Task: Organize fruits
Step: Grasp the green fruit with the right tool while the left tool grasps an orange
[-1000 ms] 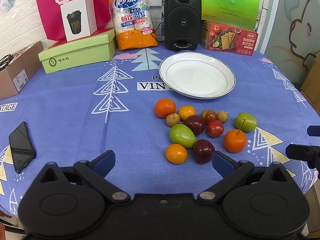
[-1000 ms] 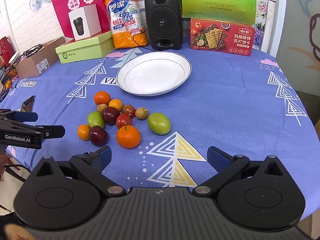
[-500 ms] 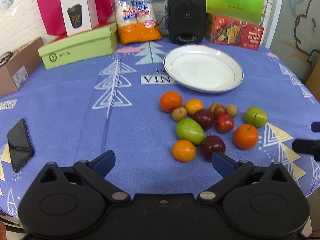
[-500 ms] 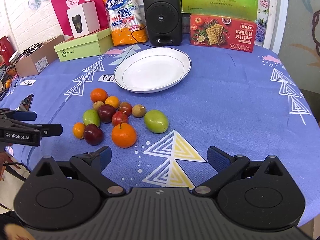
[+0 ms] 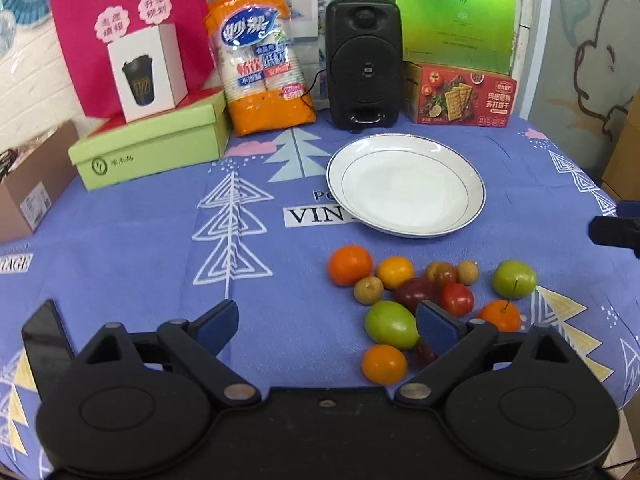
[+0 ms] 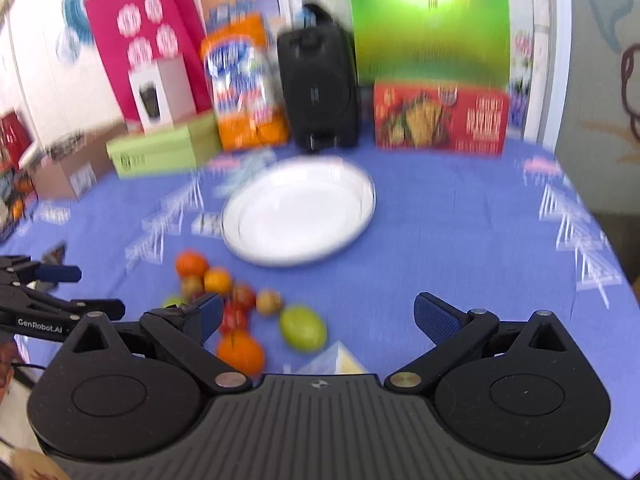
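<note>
A cluster of fruits lies on the blue tablecloth: oranges (image 5: 349,265), green fruits (image 5: 391,324), dark red plums (image 5: 413,292) and small brown ones. An empty white plate (image 5: 406,188) sits just behind them. My left gripper (image 5: 327,322) is open and empty, its right finger over the cluster's near edge. My right gripper (image 6: 318,316) is open and empty, above a green fruit (image 6: 303,327) and an orange (image 6: 241,353); this view is blurred. The plate also shows in the right wrist view (image 6: 298,212).
A black speaker (image 5: 363,62), a cracker box (image 5: 462,94), a paper cup pack (image 5: 260,60) and a green box (image 5: 150,146) line the table's back. A phone (image 5: 44,340) lies at the left front. The other gripper shows at the left (image 6: 44,300).
Both grippers have moved forward and lower toward the fruit. The fruits now sit closer to the fingers in both views. The right view has become blurred from motion.
</note>
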{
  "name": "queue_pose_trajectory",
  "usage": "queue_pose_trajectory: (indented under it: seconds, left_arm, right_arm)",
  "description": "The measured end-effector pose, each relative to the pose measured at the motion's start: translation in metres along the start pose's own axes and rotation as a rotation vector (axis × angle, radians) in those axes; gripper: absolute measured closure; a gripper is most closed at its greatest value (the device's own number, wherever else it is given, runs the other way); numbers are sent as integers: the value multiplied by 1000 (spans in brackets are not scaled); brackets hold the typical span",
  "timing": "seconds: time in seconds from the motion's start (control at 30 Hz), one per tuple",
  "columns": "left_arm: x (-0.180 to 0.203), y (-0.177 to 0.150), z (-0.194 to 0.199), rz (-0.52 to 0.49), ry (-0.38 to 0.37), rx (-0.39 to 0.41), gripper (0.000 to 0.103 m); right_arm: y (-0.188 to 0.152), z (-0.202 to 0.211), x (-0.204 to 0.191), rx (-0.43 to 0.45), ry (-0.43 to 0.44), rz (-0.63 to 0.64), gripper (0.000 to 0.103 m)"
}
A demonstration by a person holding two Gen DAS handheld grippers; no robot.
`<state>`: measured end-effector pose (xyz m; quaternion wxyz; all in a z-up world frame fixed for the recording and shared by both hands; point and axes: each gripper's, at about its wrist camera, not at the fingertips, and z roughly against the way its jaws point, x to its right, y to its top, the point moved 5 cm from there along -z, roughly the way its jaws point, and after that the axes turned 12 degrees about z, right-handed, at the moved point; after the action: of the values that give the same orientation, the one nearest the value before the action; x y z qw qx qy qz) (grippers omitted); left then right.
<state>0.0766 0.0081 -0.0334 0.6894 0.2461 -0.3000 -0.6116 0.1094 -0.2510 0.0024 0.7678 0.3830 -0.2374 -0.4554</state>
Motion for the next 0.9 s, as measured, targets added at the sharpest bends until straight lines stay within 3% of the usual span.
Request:
queue_pose_trajectory:
  seconds: [0.1, 0.27, 0.43, 0.5, 0.63, 0.9]
  left_arm:
    - [4, -14, -14, -26, -43, -63, 0]
    - [7, -32, -39, -10, -118, -165, 0]
    - [3, -35, -47, 7, -149, -202, 32]
    - [3, -36, -48, 19, -175, -213, 37]
    - [4, -36, -54, 28, -181, -225, 38]
    - [4, -37, -65, 47, -201, -251, 46]
  right_arm:
    - [-2, -12, 0, 13, 0, 13, 0]
    - [-25, -55, -2, -97, 69, -7, 0]
    - [-27, -68, -5, -127, 92, 6, 7]
    - [-27, -71, -7, -138, 101, 24, 13]
    - [-30, -78, -10, -165, 132, 41, 23]
    - [-33, -91, -12, -196, 147, 61, 27]
